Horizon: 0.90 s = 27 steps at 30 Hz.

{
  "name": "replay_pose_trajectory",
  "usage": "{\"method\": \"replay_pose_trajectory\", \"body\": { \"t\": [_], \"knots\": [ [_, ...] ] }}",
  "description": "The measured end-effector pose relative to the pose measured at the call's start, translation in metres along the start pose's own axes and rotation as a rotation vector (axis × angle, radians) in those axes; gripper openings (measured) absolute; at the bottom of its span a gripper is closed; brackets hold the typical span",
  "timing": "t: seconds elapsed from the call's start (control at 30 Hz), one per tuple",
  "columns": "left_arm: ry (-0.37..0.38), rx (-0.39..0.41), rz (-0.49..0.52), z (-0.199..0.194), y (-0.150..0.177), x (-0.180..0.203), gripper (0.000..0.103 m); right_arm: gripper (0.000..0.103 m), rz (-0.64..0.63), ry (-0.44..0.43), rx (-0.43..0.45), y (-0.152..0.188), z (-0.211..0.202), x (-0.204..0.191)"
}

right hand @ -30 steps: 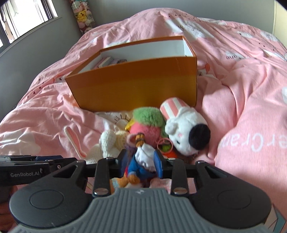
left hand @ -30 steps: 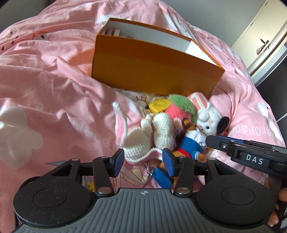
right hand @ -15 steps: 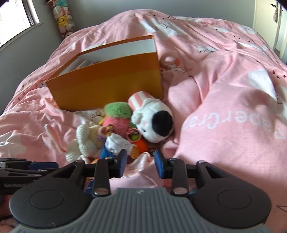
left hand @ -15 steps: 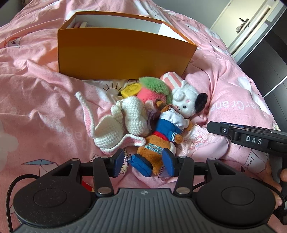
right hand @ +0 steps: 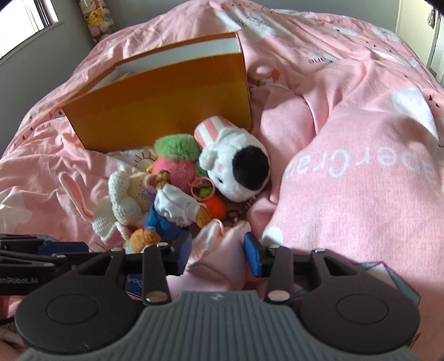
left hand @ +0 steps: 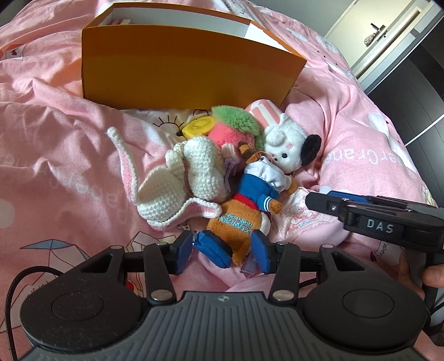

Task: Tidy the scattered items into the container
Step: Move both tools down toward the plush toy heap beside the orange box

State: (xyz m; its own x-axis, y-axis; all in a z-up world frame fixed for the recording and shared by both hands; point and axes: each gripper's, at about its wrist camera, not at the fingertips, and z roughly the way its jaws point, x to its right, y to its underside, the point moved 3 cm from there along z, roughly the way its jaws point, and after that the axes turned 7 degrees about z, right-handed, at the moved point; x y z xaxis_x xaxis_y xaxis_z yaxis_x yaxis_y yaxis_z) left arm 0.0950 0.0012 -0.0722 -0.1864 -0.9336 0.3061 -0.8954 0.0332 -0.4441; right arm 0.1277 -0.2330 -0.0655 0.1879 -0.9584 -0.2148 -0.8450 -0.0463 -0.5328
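Observation:
An orange box point(left hand: 188, 69) point(right hand: 166, 102) stands open on the pink bed. In front of it lies a heap of toys: a sailor bear point(left hand: 249, 200) point(right hand: 169, 213), a white crochet bunny point(left hand: 188, 177) point(right hand: 122, 200), a pink-green pompom point(left hand: 236, 127) point(right hand: 174, 158), a white dog plush with a striped hat point(left hand: 283, 144) point(right hand: 236, 169) and a yellow disc point(left hand: 198, 126). My left gripper point(left hand: 222, 251) is open, its pads on either side of the bear's blue feet. My right gripper point(right hand: 217, 251) is open and empty over a pink fold, just right of the bear.
A small orange crochet piece point(right hand: 215, 205) and a pink key ring point(right hand: 202, 188) lie by the dog plush. A high duvet ridge point(right hand: 360, 180) rises on the right. A door point(left hand: 383, 36) is beyond the bed's far right. A plush shelf point(right hand: 97, 16) stands by the window.
My right gripper let go of the sailor bear, opened and drew back to the right. My left gripper moved in until its open jaws flank the bear's feet.

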Motion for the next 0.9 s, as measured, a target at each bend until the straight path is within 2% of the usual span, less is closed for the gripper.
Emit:
{"method": "replay_pose_trajectory", "body": {
  "t": [0.2, 0.37, 0.63, 0.67, 0.7, 0.9],
  "knots": [
    [-0.012, -0.014, 0.012, 0.003, -0.001, 0.0, 0.05, 0.045, -0.074, -0.085, 0.018, -0.008, 0.0, -0.019],
    [0.02, -0.068, 0.052, 0.014, 0.002, 0.007, 0.05, 0.045, -0.111, -0.105, -0.035, -0.008, 0.013, -0.029],
    [0.036, -0.124, 0.063, 0.028, 0.005, 0.008, 0.05, 0.028, -0.114, -0.153, -0.136, 0.004, 0.034, -0.034],
    [0.036, -0.123, 0.058, 0.029, 0.006, 0.007, 0.049, 0.018, -0.107, -0.167, -0.137, 0.004, 0.035, -0.033],
    [0.038, -0.119, 0.053, 0.028, 0.005, 0.006, 0.048, 0.013, -0.097, -0.188, -0.14, 0.003, 0.036, -0.033],
    [0.022, -0.033, 0.015, 0.013, -0.001, -0.004, 0.048, 0.013, -0.126, -0.201, -0.128, -0.003, 0.035, -0.044]
  ]
}}
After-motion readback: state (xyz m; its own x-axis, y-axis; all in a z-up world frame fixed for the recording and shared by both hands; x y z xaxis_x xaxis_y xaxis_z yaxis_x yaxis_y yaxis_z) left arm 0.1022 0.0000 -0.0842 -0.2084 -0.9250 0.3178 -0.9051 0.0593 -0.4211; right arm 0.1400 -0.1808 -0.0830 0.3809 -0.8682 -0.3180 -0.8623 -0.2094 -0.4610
